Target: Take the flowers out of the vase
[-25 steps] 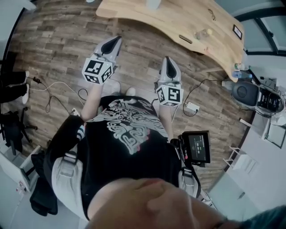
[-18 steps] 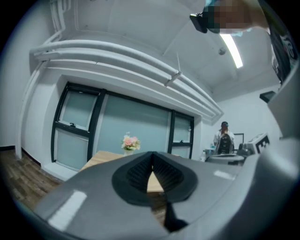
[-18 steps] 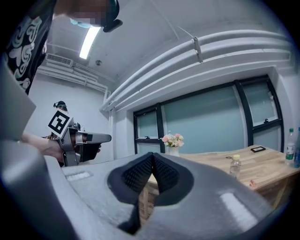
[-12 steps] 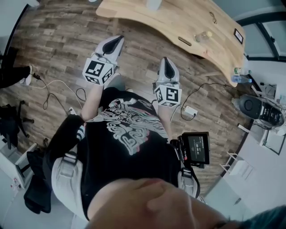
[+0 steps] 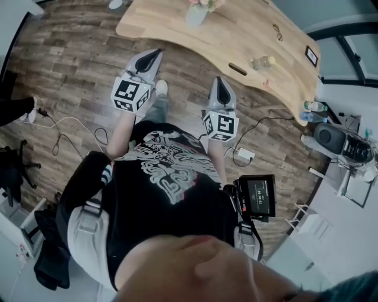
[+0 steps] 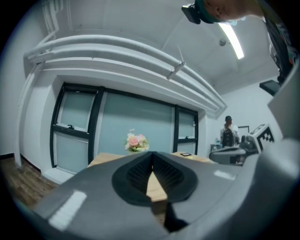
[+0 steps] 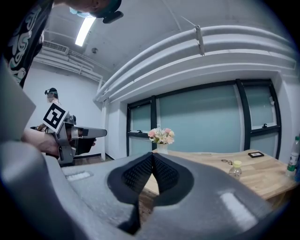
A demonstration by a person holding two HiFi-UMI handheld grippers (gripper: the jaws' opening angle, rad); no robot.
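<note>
Standing upright in the vase (image 5: 195, 16), the flowers (image 5: 202, 3) lie well off, 1 o'clock from the left gripper (image 5: 155, 53), 11 o'clock from the right gripper (image 5: 220, 80), both closed and empty.

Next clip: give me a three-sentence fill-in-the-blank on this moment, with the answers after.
1. The flowers stand in a white ____ on the wooden table.
2. The left gripper and the right gripper both have their jaws ____, with nothing between them.
3. The bottle on the table has a ____ cap.

Missing words: vase; shut; yellow.
</note>
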